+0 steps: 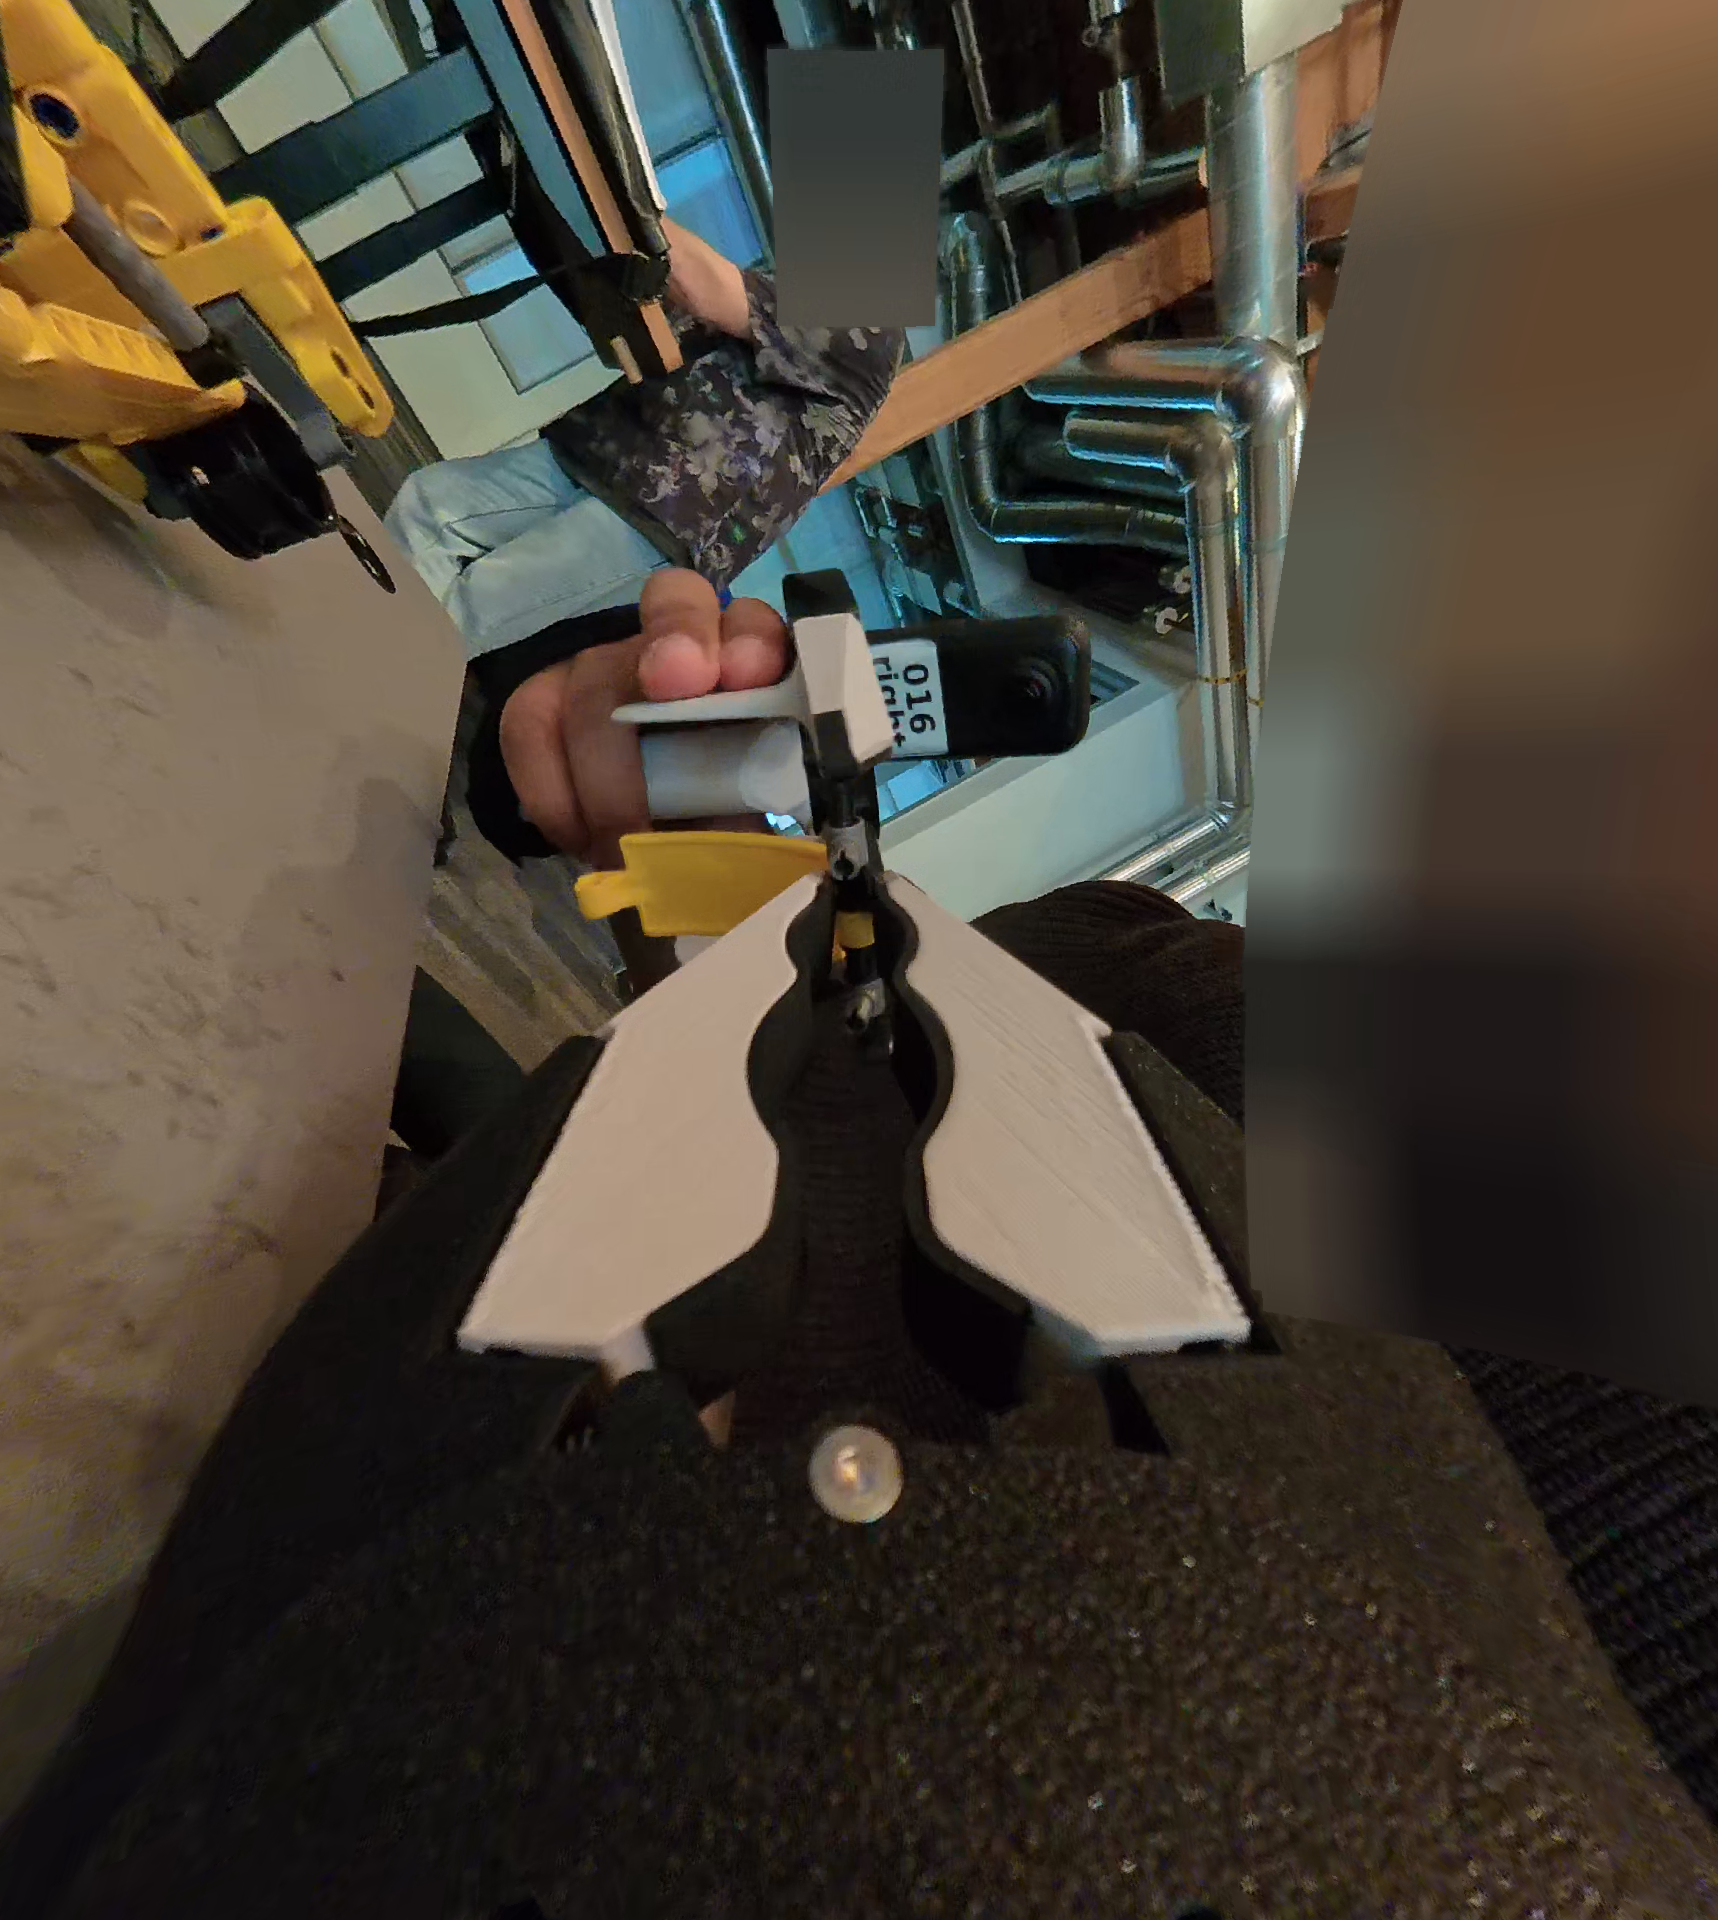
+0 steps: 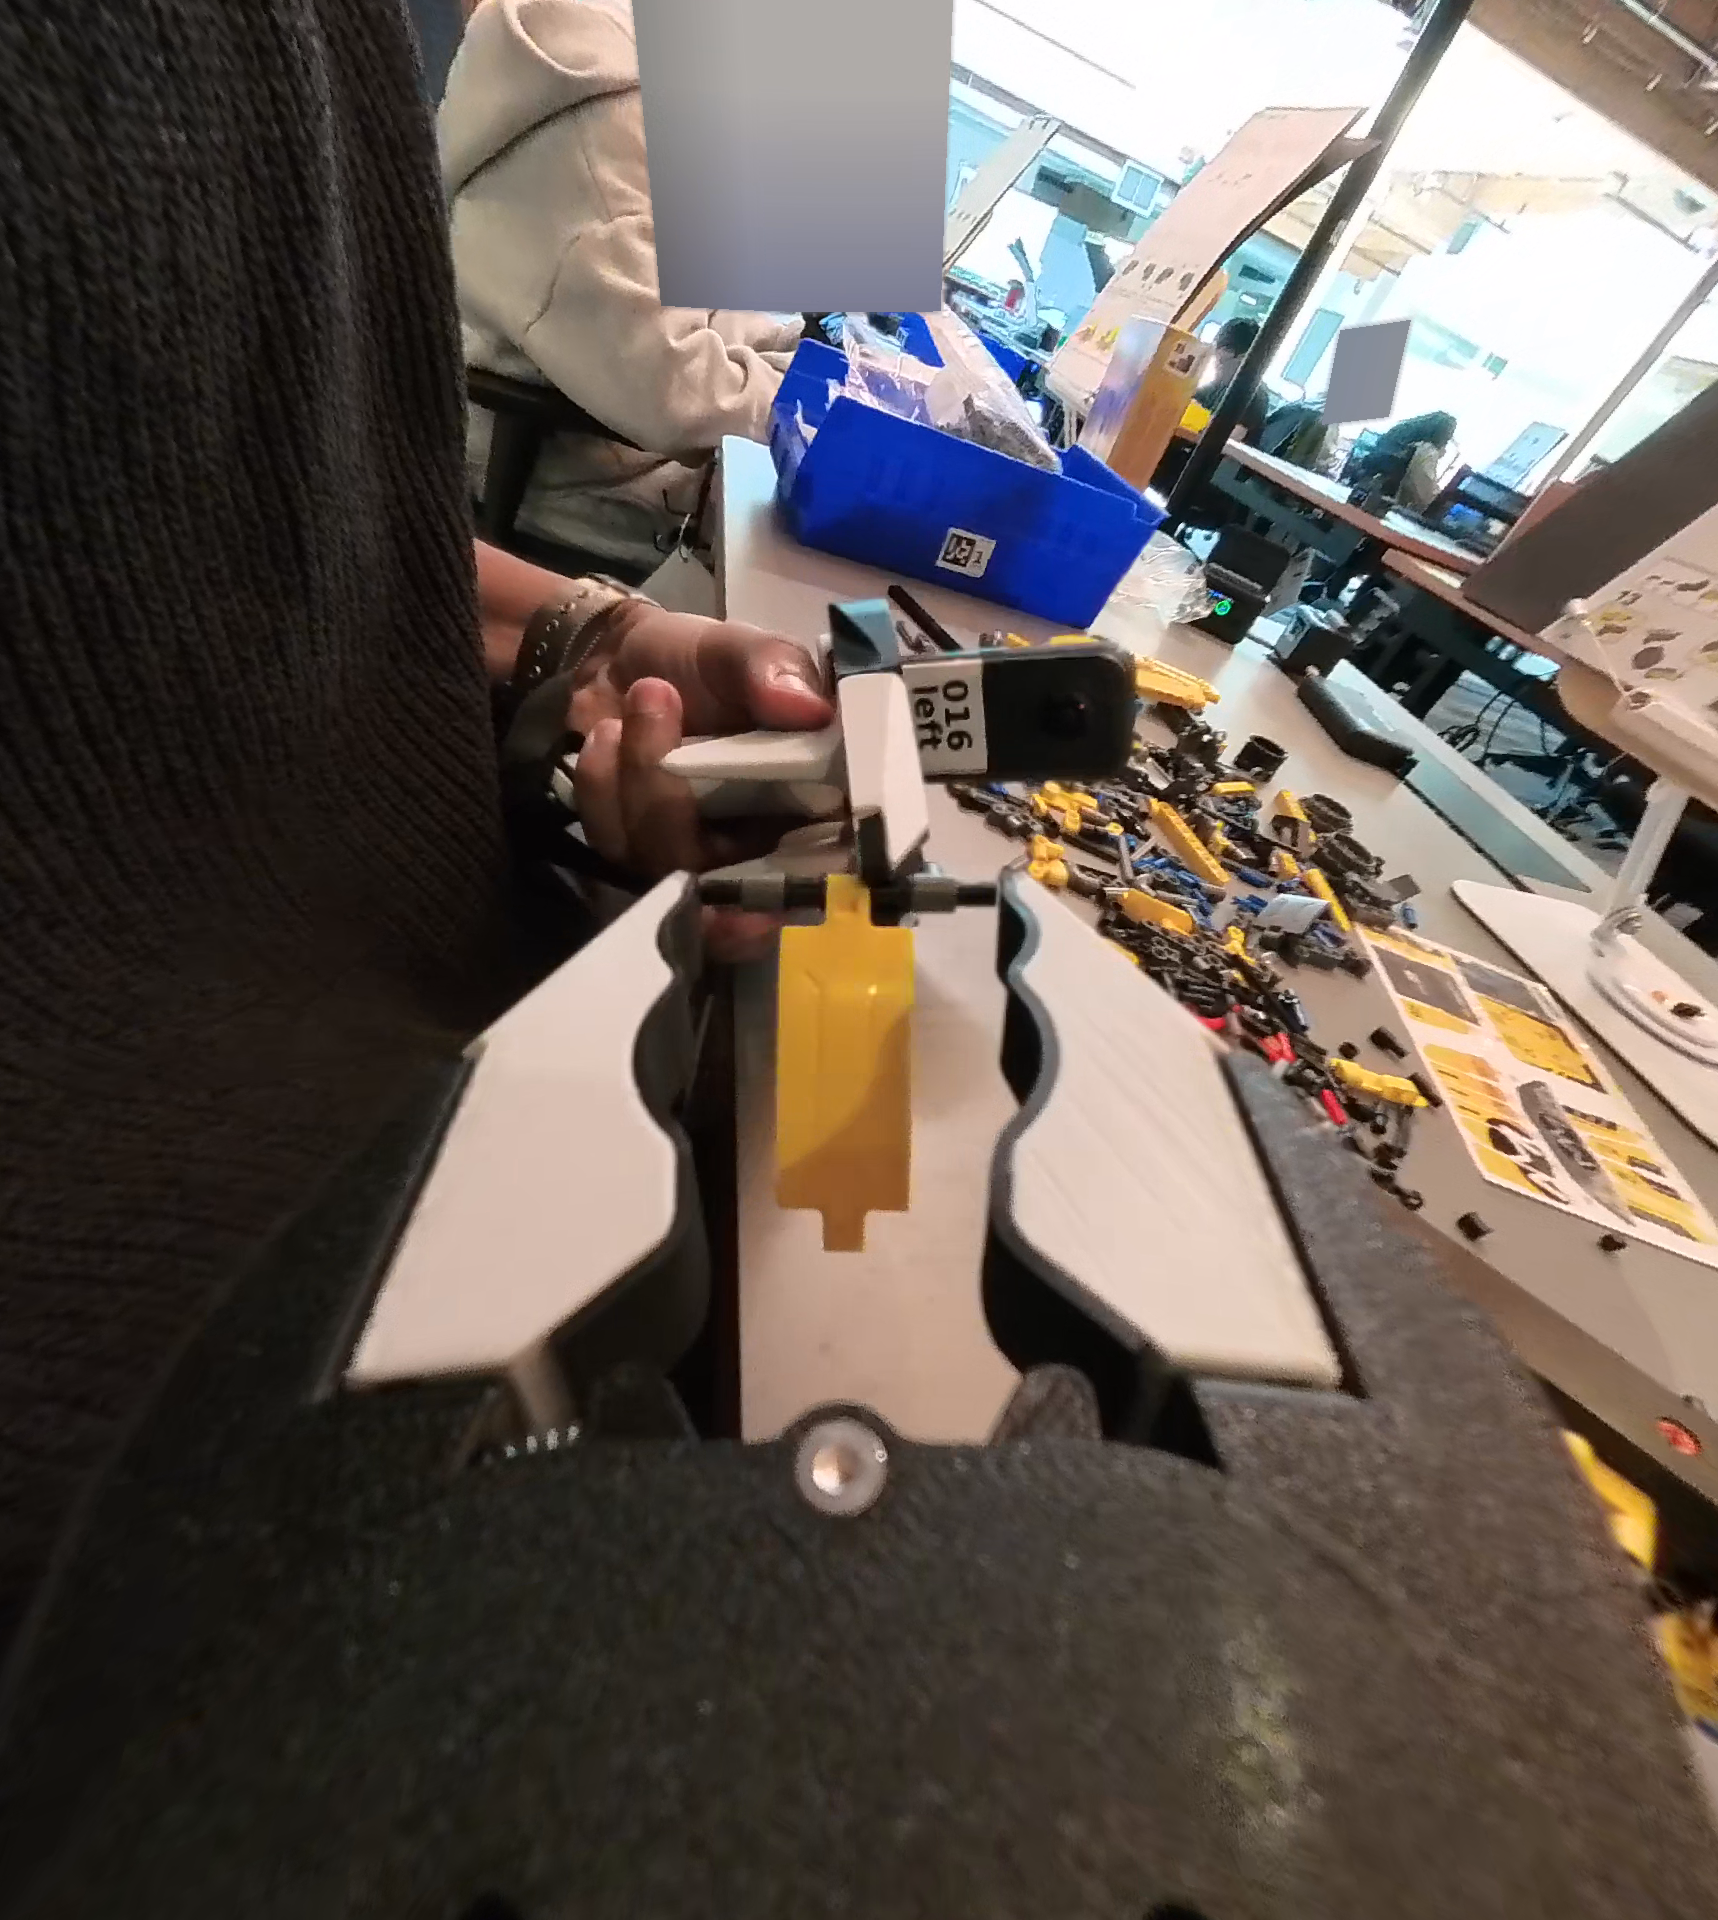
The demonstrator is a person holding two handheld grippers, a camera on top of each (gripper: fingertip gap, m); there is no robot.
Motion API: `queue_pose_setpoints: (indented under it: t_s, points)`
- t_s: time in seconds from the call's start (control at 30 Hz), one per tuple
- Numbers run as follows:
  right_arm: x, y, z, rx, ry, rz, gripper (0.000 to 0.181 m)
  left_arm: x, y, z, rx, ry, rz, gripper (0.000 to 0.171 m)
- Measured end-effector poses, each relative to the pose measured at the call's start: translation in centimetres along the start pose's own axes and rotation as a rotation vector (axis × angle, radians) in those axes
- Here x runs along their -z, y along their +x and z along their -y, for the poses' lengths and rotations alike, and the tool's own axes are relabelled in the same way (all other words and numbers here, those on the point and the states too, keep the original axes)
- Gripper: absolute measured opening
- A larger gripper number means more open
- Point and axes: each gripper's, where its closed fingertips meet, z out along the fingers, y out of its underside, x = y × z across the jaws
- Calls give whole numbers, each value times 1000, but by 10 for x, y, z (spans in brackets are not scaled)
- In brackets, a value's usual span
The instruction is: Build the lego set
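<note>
My left gripper (image 1: 850, 894) is shut on a black axle (image 1: 857, 935) that carries grey bushes and a yellow panel (image 1: 709, 873). In the right wrist view the axle (image 2: 761, 894) lies crosswise between the tips of my right gripper (image 2: 844, 896). Those jaws stand apart, and each axle end rests against a pad. The yellow panel (image 2: 839, 1039) hangs back between the right fingers. The left gripper (image 2: 881, 831) pinches the axle's middle from above. The right gripper (image 1: 839, 717) also shows ahead in the left wrist view, held in a hand.
Several loose yellow, black and blue parts (image 2: 1198, 883) lie on the pale table (image 2: 1561, 1299), with a printed sheet (image 2: 1520, 1091), a blue bin (image 2: 938, 499) and a booklet on a stand (image 2: 1717, 623). A yellow and black model (image 1: 138, 312) sits close by. A dark knitted sleeve (image 2: 159, 623) fills the left. The grippers are tip to tip, or close to it.
</note>
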Motion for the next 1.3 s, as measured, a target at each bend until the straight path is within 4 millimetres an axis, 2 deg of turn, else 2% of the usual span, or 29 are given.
queue_pose_setpoints:
  t_s: [0.2,0.6,1.3]
  points:
    - [-2,-1,-1,21,-13,6,57,-2,-1,-2,17,-7,-5,5]
    - [0,9,-1,-28,0,-75,58,4,-3,10,21,68,3,5]
    - [-3,6,-3,-36,-9,-25,57,-1,-3,6,24,38,-1,5]
